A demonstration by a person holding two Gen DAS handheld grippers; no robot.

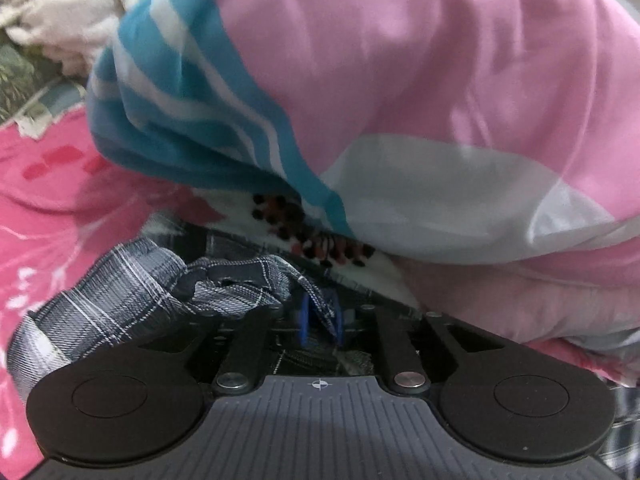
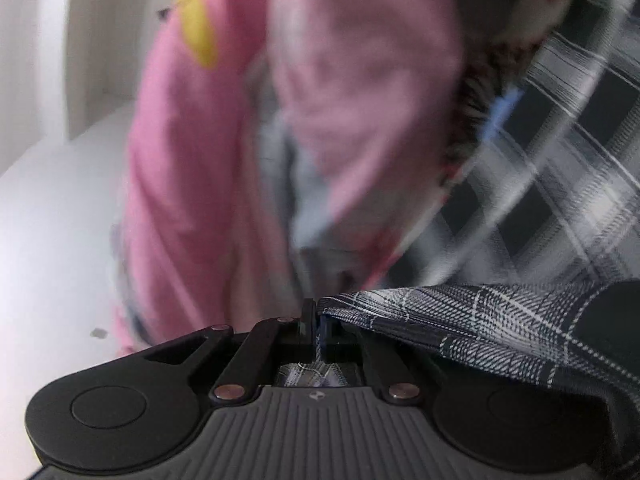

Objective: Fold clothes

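A grey plaid garment (image 1: 132, 292) bunches over the left side of my left gripper (image 1: 320, 322), whose blue-padded fingers are shut on a fold of it. In the right wrist view the same plaid garment (image 2: 500, 320) drapes off to the right, and my right gripper (image 2: 316, 320) is shut on its edge. More of the plaid cloth (image 2: 560, 160) stretches up at the right, blurred. Fabric covers most of both grippers' fingers.
A big pink, white and teal striped cloth (image 1: 400, 100) bulges just beyond the left gripper. A bright pink sheet (image 1: 52, 200) lies at left, a cream garment (image 1: 60, 12) at top left. Blurred pink cloth (image 2: 320, 100) hangs ahead of the right gripper, a white surface (image 2: 52, 220) at left.
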